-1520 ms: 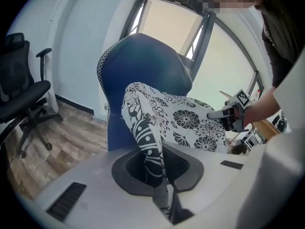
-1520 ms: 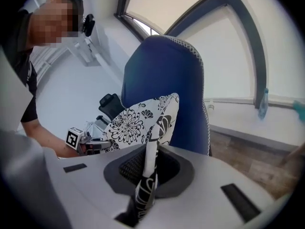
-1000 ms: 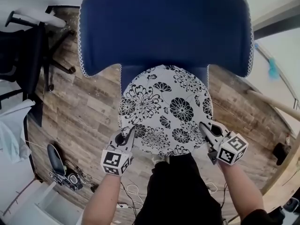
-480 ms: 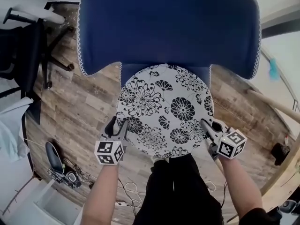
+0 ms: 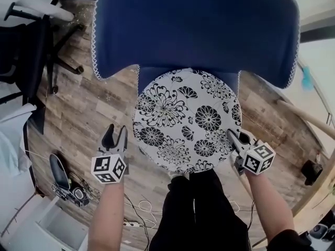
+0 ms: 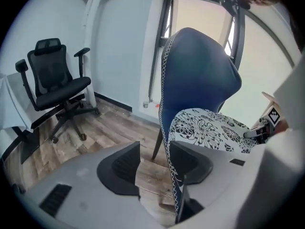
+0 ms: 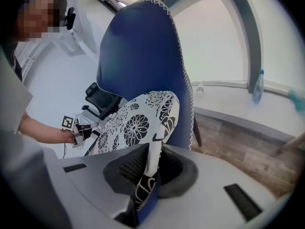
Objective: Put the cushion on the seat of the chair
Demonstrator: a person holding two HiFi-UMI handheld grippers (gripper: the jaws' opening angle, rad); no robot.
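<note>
The round white cushion with a black flower print (image 5: 186,122) lies on the seat of the blue upholstered chair (image 5: 193,25), its far edge at the backrest. The right gripper (image 5: 234,139) is clamped on the cushion's near right rim. The left gripper (image 5: 114,139) has just spread its jaws. They stand apart with nothing between them, left of the cushion and clear of it, above the wood plank floor (image 5: 73,114).

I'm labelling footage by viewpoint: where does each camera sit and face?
Head view: on the person's head, facing steeply down at the cushion on the blue chair; forearms show.
Left gripper view: on the left gripper, facing the chair's side; jaws just opened, empty.
Right gripper view: on the right gripper, facing the chair, jaws shut on the cushion's edge.
Shared: both gripper views show the cushion.
</note>
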